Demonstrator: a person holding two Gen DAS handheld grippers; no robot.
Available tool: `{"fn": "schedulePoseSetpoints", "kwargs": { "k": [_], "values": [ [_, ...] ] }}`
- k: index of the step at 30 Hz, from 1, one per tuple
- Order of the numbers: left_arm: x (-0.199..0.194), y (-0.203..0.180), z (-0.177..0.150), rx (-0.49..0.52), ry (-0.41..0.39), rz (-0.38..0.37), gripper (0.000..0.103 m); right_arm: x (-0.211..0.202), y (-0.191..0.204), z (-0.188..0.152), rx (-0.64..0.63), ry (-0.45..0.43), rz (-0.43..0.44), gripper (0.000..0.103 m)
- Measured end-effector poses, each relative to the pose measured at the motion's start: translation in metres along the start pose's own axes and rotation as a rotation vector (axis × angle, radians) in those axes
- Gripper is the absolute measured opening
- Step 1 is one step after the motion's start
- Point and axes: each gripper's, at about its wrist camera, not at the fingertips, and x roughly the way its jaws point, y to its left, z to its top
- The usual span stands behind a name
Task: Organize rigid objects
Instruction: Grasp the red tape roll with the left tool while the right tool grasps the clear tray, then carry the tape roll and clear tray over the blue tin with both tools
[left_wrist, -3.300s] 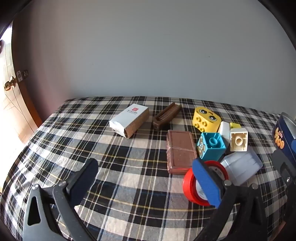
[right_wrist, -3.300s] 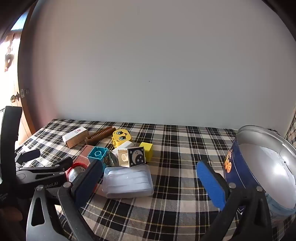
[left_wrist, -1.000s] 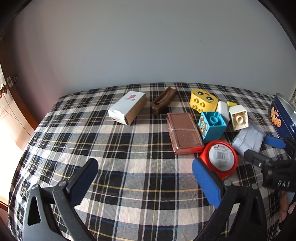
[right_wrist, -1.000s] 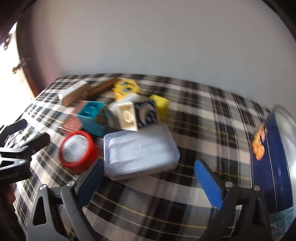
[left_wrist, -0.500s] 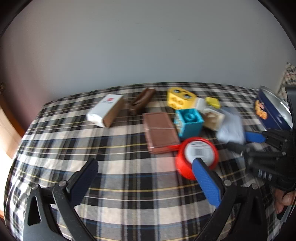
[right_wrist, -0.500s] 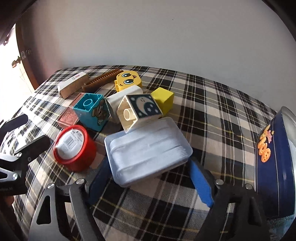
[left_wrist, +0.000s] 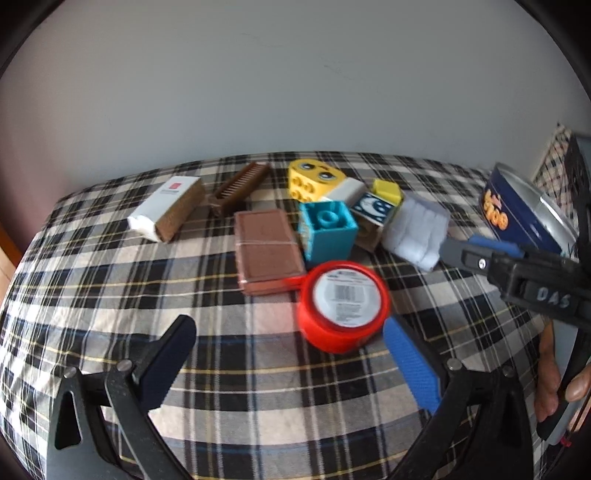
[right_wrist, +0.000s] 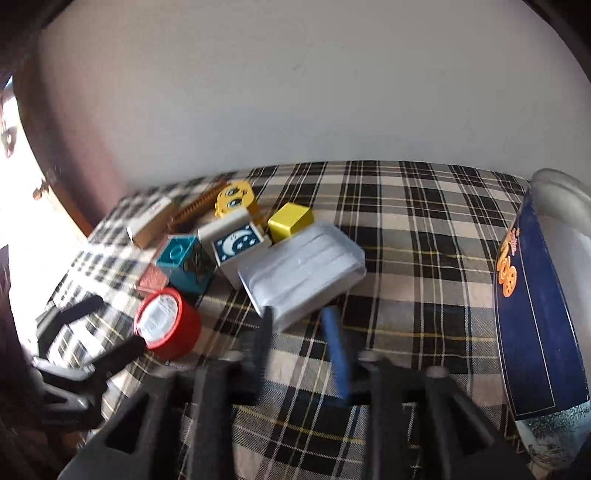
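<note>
Our right gripper (right_wrist: 297, 321) has its jaws drawn far closer together than half a second ago. They have just been moving, and the near corner of the clear box (right_wrist: 306, 266) now sits between the fingertips. We cannot tell through the blur whether the pads press on it. The box lies flat-side up on the plaid cloth (left_wrist: 110, 295), its long axis running from near left to far right, more skewed than before, when it lay nearly square across the jaws. Its far edge is against the moon block (right_wrist: 238, 240). The lid is on, and we cannot make out what is in it. To the right, apart from the box, stands the blue tin (right_wrist: 535, 295), open, its silver inner wall showing; its bottom is hidden from us. Our left gripper (left_wrist: 291, 360) is spread wide with only cloth between its fingers, and the red tape (left_wrist: 343, 306) lies just beyond its blue finger. Since a second ago the right gripper has reached further into the left view.
</note>
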Motion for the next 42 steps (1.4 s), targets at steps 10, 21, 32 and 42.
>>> {"fn": "schedulePoseSetpoints", "kwargs": {
  "k": [10, 21, 32, 42],
  "values": [
    [0.031, -0.02, 0.007, -0.028, 0.102, 0.062, 0.103, 0.022, 0.015, 0.021, -0.293, 0.044, -0.003, 0.086],
    [0.038, -0.012, 0.014, -0.114, 0.093, 0.096, 0.092, 0.074, 0.017, 0.037, -0.39, 0.149, -0.006, 0.088],
    [0.021, -0.002, 0.013, -0.141, 0.034, 0.047, 0.053, 0.041, 0.006, 0.023, -0.308, 0.09, -0.036, 0.083],
    [-0.012, 0.0, 0.018, -0.15, -0.158, 0.027, 0.053, -0.04, 0.007, 0.018, -0.207, -0.187, 0.039, 0.084]
  ]
}}
